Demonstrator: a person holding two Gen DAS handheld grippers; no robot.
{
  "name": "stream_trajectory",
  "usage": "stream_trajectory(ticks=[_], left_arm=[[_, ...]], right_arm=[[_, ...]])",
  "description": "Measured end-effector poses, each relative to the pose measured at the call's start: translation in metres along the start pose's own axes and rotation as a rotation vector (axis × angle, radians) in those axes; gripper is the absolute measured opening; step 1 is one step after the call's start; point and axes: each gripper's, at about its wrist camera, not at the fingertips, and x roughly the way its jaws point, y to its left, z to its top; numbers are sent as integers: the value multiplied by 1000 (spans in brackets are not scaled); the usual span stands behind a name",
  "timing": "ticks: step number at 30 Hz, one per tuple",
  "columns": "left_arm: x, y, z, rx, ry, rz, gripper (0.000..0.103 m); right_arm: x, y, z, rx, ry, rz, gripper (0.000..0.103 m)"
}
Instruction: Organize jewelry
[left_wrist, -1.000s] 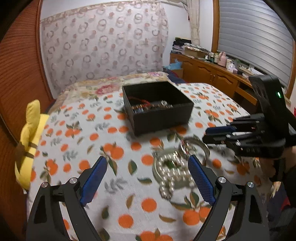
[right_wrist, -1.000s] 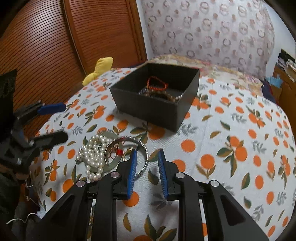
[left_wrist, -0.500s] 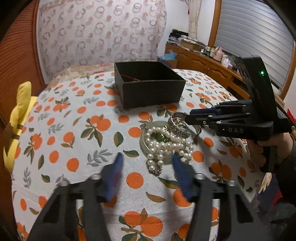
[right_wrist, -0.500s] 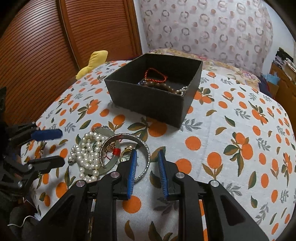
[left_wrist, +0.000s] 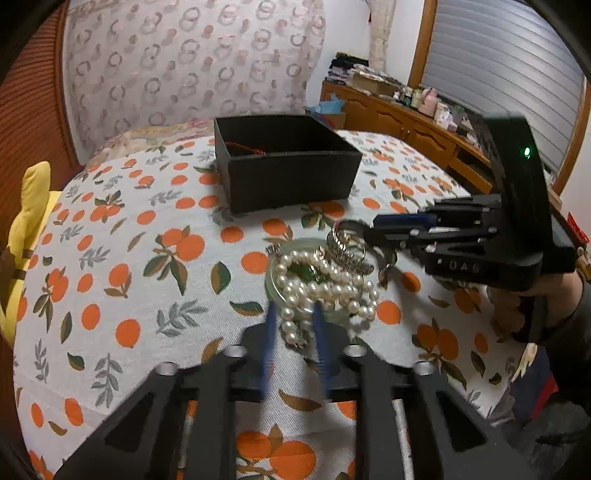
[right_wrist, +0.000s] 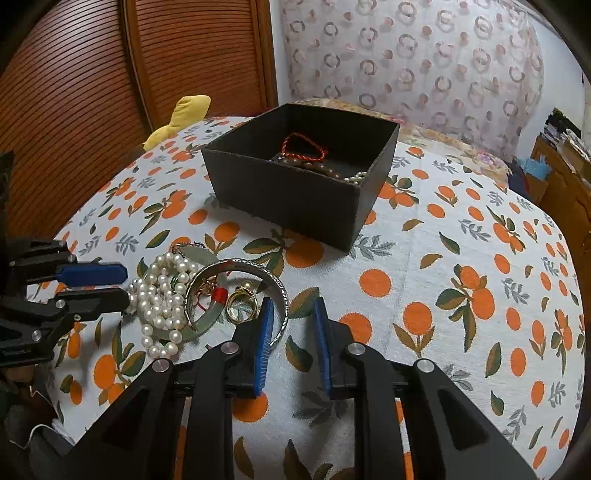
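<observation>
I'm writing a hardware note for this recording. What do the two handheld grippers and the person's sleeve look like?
Both grippers are black angular plastic with silver screws and blue ribbed finger pads. The right gripper has a tall black block behind it with a small green light, and pale lettering on its body. The left gripper looks the same. The hand wears a dark sleeve.

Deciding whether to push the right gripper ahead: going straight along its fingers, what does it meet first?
Probably bare tablecloth: the right gripper, jaws closing on nothing, has the silver bangle just left of its line. Beyond, likely the black box; depth is unclear.
</observation>
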Motion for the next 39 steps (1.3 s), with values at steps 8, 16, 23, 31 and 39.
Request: stream_trajectory(ticks=[8, 16, 23, 31, 39], left_arm=[[7, 5, -4, -26, 18, 4, 14], [8, 1, -2, -9, 24, 21, 14], [7, 3, -4, 8, 19, 46, 13], [-14, 21, -3, -52, -41, 73, 0], [-9, 19, 2, -40, -21, 31, 0]], right_arm=[[-2, -1, -3, 0, -5, 1, 23], [-2, -1, -3, -8, -4, -3, 23], [-2, 0, -3, -14, -5, -8, 23], [-2, 5, -3, -35, -3, -24, 25], [-1, 5, -3, -37, -3, -26, 25]])
